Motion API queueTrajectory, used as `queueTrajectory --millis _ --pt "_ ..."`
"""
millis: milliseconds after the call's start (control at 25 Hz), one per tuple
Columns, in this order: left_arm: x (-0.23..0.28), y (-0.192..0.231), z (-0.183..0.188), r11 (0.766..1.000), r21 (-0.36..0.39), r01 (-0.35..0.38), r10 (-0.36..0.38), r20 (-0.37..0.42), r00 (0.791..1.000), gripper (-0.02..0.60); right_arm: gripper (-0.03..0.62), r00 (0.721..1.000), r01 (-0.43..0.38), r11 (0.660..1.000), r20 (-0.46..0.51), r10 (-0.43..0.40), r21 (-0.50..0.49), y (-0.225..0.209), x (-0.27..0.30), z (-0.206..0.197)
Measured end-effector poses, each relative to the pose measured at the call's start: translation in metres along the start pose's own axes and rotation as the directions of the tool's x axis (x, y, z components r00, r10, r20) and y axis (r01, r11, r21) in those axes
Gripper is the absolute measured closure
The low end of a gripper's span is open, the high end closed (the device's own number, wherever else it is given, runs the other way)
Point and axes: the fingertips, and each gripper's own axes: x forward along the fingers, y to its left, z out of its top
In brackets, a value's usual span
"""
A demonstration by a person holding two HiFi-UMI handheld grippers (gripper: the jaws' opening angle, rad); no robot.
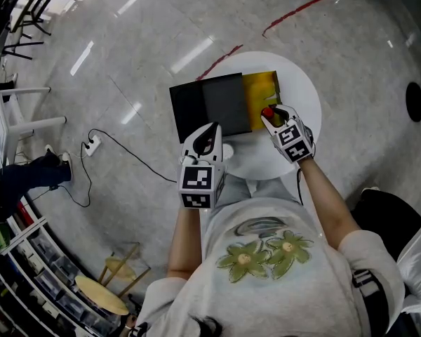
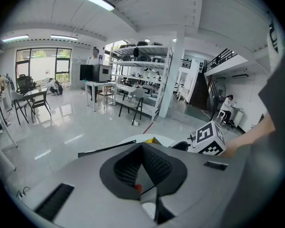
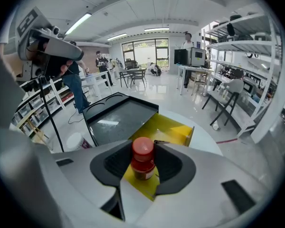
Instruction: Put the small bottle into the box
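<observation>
Left gripper [image 2: 141, 146] jaws together — nothing held, marker cube [image 2: 210, 137] beyond, shelving [image 2: 142, 61] behind.

The left forearm [image 1: 182, 237] and right forearm [image 1: 330, 199] reach forward from the torso, bare below short sleeves. The left gripper [image 1: 209, 133] points toward 12 o'clock, and its fingers [image 2: 156, 163] meet at the tips with nothing held. The right gripper [image 1: 272, 114] sits at about 2 o'clock from the left one and points toward 11 o'clock. Its fingers [image 3: 173, 163] are closed on the small bottle [image 3: 143, 158], which stands upright between them
</observation>
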Motion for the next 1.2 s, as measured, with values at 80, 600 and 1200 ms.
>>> queueTrajectory --millis 80,600,1200 --pt "-0.001 0.001 -0.001 1.000 -0.001 -0.003 0.003 0.002 1.000 0.578 0.445 1.000 0.004 1.000 -0.003 -0.004 -0.001 0.000 0.002 -0.002" --pt "-0.001 -0.002 -0.006 1.000 -0.004 0.004 -0.003 0.009 1.000 0.578 0.444 1.000 0.010 1.000 -0.024 -0.011 -0.005 -0.001 0.004 -0.011" --pt "-0.003 -0.014 -0.003 1.000 0.006 0.022 -0.022 0.003 1.000 0.578 0.433 0.996 -0.029 0.999 -0.085 0.030 0.014 0.008 0.001 -0.022"
